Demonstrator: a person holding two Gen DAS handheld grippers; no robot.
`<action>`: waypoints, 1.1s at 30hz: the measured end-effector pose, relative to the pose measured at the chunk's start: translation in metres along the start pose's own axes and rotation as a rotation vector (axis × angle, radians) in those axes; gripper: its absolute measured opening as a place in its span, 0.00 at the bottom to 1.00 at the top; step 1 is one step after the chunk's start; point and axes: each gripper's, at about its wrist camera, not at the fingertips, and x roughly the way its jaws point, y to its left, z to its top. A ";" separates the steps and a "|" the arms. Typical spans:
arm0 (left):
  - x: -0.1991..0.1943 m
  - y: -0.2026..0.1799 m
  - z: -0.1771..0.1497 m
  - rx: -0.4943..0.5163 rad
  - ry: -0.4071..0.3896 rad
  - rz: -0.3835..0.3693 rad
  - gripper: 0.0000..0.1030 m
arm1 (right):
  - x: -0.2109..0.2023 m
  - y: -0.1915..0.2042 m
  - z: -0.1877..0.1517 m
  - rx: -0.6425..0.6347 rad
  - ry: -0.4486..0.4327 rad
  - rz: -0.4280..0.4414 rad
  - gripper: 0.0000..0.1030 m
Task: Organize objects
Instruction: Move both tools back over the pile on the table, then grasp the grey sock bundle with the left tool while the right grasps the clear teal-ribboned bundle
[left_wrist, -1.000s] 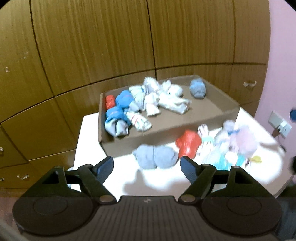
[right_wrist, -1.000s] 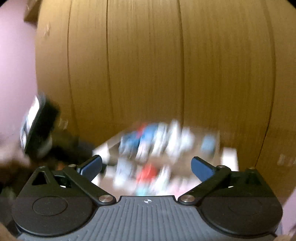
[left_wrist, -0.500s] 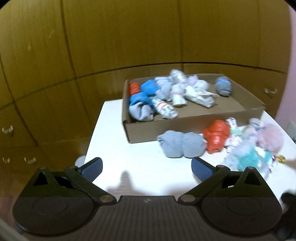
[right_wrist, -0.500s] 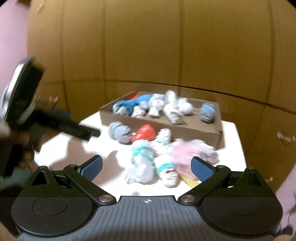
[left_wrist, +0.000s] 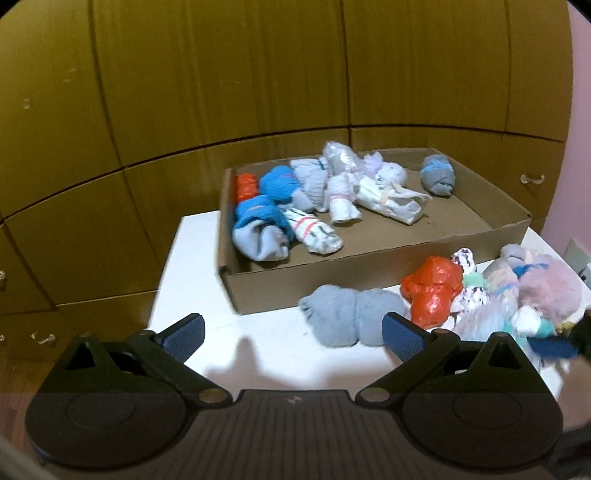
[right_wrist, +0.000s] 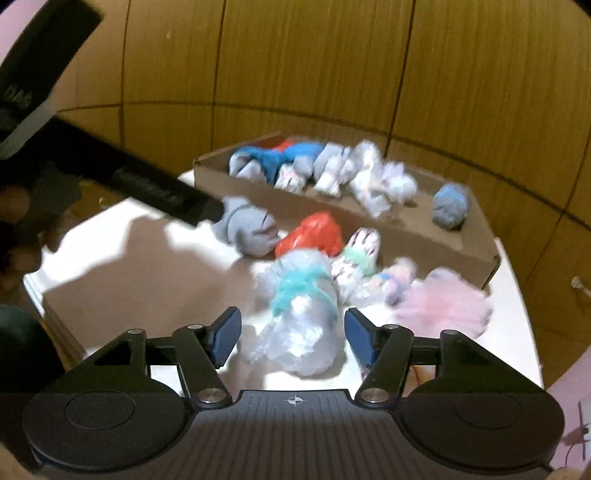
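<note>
A shallow cardboard box (left_wrist: 369, 258) (right_wrist: 443, 243) on a white table (left_wrist: 229, 339) holds several rolled sock bundles. More bundles lie in front of it: a grey one (left_wrist: 351, 314) (right_wrist: 247, 229), a red one (left_wrist: 432, 291) (right_wrist: 314, 236), a pink fluffy one (left_wrist: 550, 288) (right_wrist: 447, 306) and a pale one with teal bands (right_wrist: 303, 314). My left gripper (left_wrist: 291, 332) is open, just short of the grey bundle. My right gripper (right_wrist: 291, 336) is open, its fingers either side of the teal-banded bundle, not closed on it.
Wooden cabinet doors (left_wrist: 258, 74) stand behind the table, with drawer handles low on the left (left_wrist: 42, 338). A pink wall with a socket (left_wrist: 580, 254) is at the right. The left gripper's body (right_wrist: 110, 166) crosses the right wrist view above the table's left side.
My right gripper has come down and forward onto the loose pile and its fingers have narrowed around the teal-banded bundle. My left gripper has moved closer to the grey bundle.
</note>
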 end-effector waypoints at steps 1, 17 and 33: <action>0.004 -0.003 0.002 0.004 0.003 -0.001 0.99 | 0.000 0.001 -0.002 0.002 -0.001 0.014 0.59; 0.032 -0.014 0.012 -0.011 0.003 -0.035 0.94 | -0.024 -0.007 -0.013 0.006 -0.023 0.110 0.43; 0.009 -0.005 0.001 -0.025 -0.029 -0.075 0.36 | -0.039 -0.021 -0.017 0.071 -0.054 0.114 0.42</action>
